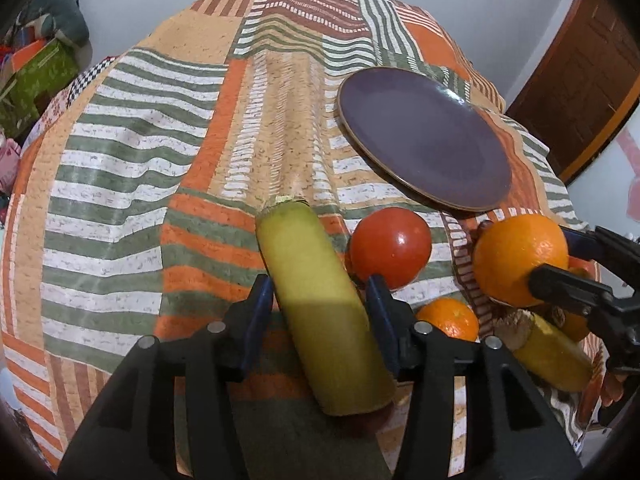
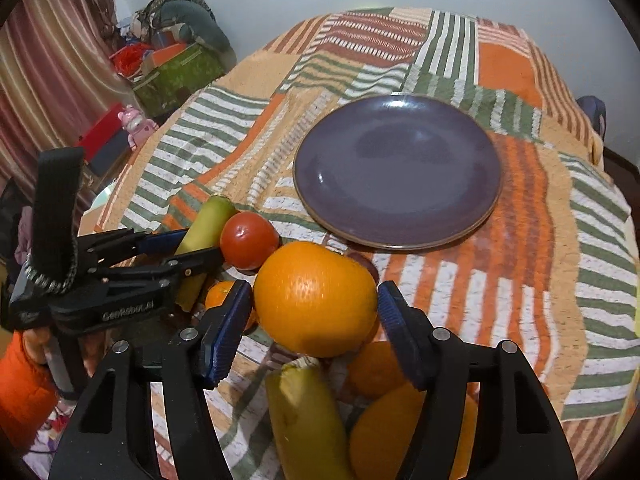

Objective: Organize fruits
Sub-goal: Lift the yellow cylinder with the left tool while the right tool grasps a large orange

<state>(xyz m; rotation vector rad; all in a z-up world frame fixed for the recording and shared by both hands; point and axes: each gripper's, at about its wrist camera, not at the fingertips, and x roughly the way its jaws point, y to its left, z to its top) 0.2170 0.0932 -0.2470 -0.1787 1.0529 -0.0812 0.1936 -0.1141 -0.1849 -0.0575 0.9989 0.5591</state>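
The bed [image 2: 520,240], spread with a striped patchwork cover in orange, green and white, carries everything here. On it, toward the far side, lies a purple plate [image 2: 400,172], and it is bare: no fruit has reached it, so by my judgement the sorting has scarcely begun and nearly all of it is left. The fruits sit bunched together just in front of the plate's near rim. The left gripper [image 1: 320,304] has its fingers around a long yellow-green fruit [image 1: 316,300], one blue pad touching each side, so it appears pinched; I cannot tell whether it is lifted clear of the cover. The right gripper [image 2: 316,308] holds a large orange [image 2: 316,300] between its fingers, the pads pressed against both flanks, and the fruit seems raised a little above the others. Beneath it lie a second yellow-green fruit [image 2: 304,412] and two more oranges [image 2: 376,368], partly hidden. A red tomato [image 2: 249,240] rests beside the first yellow-green fruit, near the plate, and a small mandarin [image 1: 448,318] sits just beyond the left gripper. All of these loose pieces remain to be moved, presumably to the plate.
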